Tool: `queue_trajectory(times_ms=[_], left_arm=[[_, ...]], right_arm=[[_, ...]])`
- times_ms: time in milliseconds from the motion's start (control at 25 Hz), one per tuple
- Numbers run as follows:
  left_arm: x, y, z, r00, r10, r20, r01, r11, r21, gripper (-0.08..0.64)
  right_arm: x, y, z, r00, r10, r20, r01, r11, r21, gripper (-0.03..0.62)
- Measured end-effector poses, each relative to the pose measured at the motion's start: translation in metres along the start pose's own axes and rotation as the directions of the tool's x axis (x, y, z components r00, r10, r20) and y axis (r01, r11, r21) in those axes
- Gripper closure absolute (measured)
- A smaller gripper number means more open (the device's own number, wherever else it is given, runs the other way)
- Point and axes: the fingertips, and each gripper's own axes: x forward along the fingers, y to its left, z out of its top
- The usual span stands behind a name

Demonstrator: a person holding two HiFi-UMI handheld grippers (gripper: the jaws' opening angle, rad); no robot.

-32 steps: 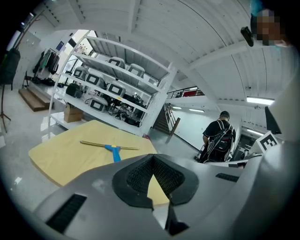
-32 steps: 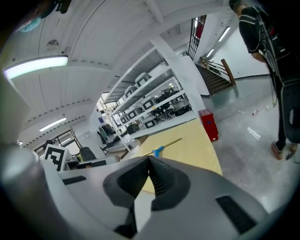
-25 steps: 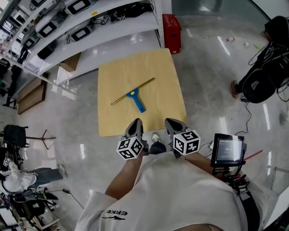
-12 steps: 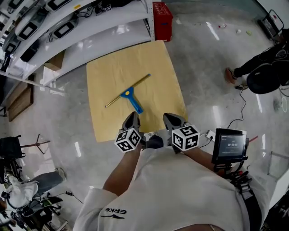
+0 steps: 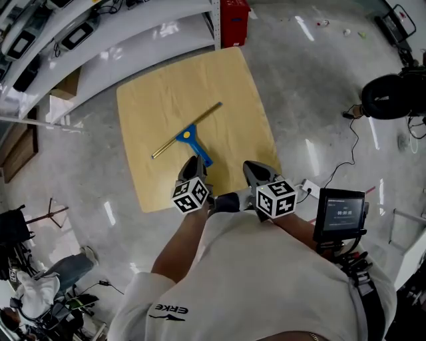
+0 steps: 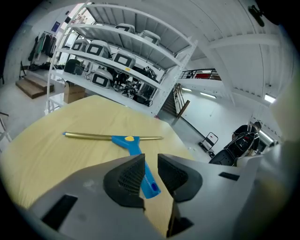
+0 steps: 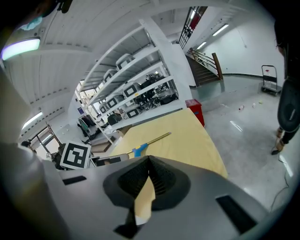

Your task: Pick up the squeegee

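A squeegee (image 5: pixel 188 135) with a blue plastic handle and a long brass-coloured blade bar lies flat near the middle of the square, pale wooden desk (image 5: pixel 226 86). Its bar runs on a slant, and its handle (image 6: pixel 151 185) points toward the desk's near edge, which leaves that end the easy one to reach. The left gripper (image 6: pixel 150 158) hangs over the desk's near edge, tipped downward and lined up along the handle. Its fingers (image 6: pixel 129 176) have just been opening and stand a narrow gap apart. The handle's end shows through that gap but lies beyond the pads, so nothing is clamped yet. This looks like the approach to a grasp. The right gripper (image 7: pixel 149 161) waits at the same near edge with its fingertips together on nothing (probably idle, since one gripper should be enough for so light a tool). A red plastic crate (image 5: pixel 234 16) stands on the grey floor (image 5: pixel 313 100) just past the desk's far edge, its contents out of sight. Beside the desk's far-left side, white shelving (image 5: pixel 133 33) carries rows of grey-cased devices, and a cardboard box (image 5: pixel 66 83) sits under it, contents unseen.
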Motion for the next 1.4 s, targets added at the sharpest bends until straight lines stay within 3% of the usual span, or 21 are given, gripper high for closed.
queue_trajectory(times_ms=[200, 400, 1040, 1400], left_arm=[[0.011, 0.001, -0.008, 0.998, 0.018, -0.056, -0.018, 1.000, -0.002, 0.400], [0.028, 0.010, -0.014, 0.990, 0.082, -0.116, -0.080, 0.997, 0.021, 0.321], [0.068, 0.026, -0.020, 0.957, 0.207, -0.204, -0.194, 0.977, 0.085, 0.321], [0.064, 0.031, -0.022, 0.948, 0.220, -0.229, -0.199, 0.974, 0.113, 0.361]], right_arm=[[-0.003, -0.003, -0.002, 1.000, -0.021, -0.016, 0.021, 1.000, 0.012, 0.589], [-0.004, -0.014, 0.001, 0.998, -0.057, -0.018, 0.057, 0.998, 0.028, 0.589], [-0.006, -0.034, 0.012, 0.991, -0.130, 0.008, 0.129, 0.989, 0.065, 0.589], [-0.004, -0.031, 0.014, 0.992, -0.123, 0.008, 0.122, 0.991, 0.057, 0.589]])
